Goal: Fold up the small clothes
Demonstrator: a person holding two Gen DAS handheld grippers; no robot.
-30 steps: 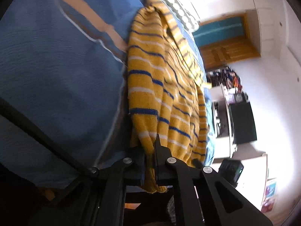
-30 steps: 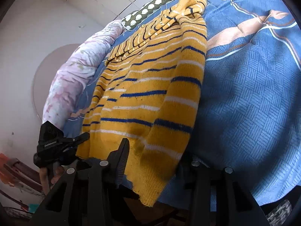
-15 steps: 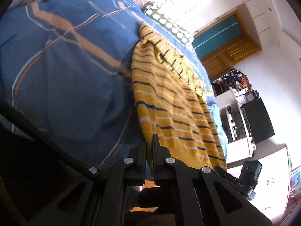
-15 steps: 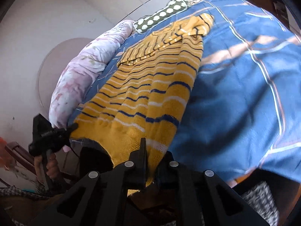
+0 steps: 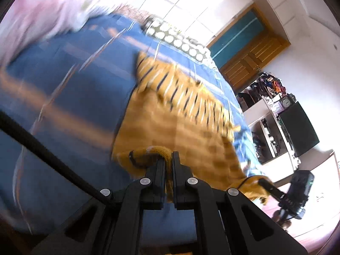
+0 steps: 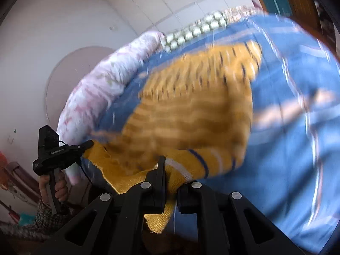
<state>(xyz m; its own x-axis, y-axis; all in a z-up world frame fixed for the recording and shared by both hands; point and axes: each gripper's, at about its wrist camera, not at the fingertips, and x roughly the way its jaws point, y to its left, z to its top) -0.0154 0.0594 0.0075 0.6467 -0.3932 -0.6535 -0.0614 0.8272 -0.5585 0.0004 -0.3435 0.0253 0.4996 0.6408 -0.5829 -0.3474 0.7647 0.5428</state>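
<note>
A yellow sweater with blue and white stripes point(image 5: 176, 114) lies on the blue bedspread point(image 5: 63, 97), blurred by motion. My left gripper point(image 5: 169, 159) is shut on one bottom corner of its hem. My right gripper point(image 6: 170, 165) is shut on the other bottom corner of the sweater point(image 6: 191, 114). Both hold the hem lifted above the bed, over the sweater's lower part. The right gripper also shows in the left wrist view point(image 5: 269, 188), and the left gripper in the right wrist view point(image 6: 87, 144).
A pink floral quilt point(image 6: 95, 89) and a green dotted pillow point(image 5: 176, 40) lie at the head of the bed. A wooden door point(image 5: 252, 57) and shelves with a dark screen point(image 5: 297, 125) stand beyond the bed's right side.
Both grippers have lifted the hem and carried it forward over the sweater toward the collar. The right gripper, open a second ago, closed on the hem.
</note>
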